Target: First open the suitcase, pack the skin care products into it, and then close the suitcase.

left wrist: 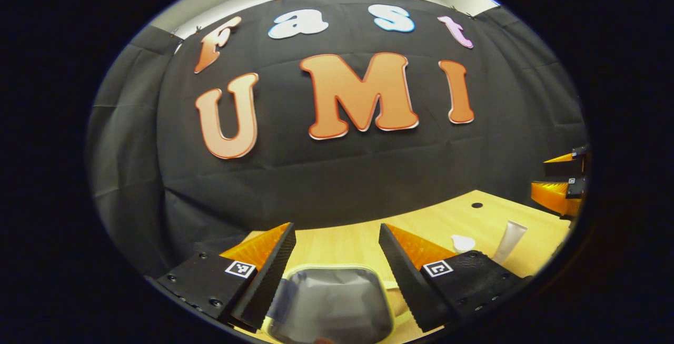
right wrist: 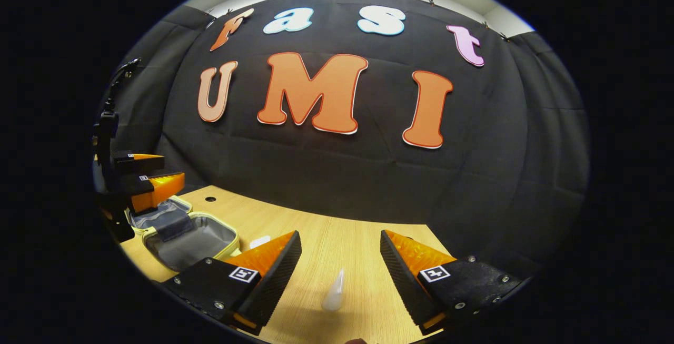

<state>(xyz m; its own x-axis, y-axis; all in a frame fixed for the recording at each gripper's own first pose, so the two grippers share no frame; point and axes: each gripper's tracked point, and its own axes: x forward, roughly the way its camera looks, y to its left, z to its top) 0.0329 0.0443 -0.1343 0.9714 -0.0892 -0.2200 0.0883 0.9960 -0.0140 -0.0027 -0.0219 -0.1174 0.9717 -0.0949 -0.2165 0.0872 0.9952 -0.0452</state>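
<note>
Lying open on the wooden table [right wrist: 337,238], the suitcase [right wrist: 181,233] shows its grey lining and pale yellow rim at the left of the right gripper view, both halves spread flat. In the left gripper view the same case [left wrist: 331,302] sits right below and between the fingers of the left gripper [left wrist: 337,270], which hovers above it with its fingers spread wide and nothing between them.

A white tube [right wrist: 335,291] lies on the bare wood between the fingers of the right gripper [right wrist: 339,275]; those fingers are spread apart and touch nothing. In the left gripper view that tube [left wrist: 509,241] rests to the right of the case, with a small white item [left wrist: 463,242] just beside it, too small to tell what it is. In the right gripper view that small white item [right wrist: 259,242] lies near the case's right edge.

A small dark hole [left wrist: 476,205] marks the tabletop further back, near the black cloth wall [left wrist: 337,175]
</note>
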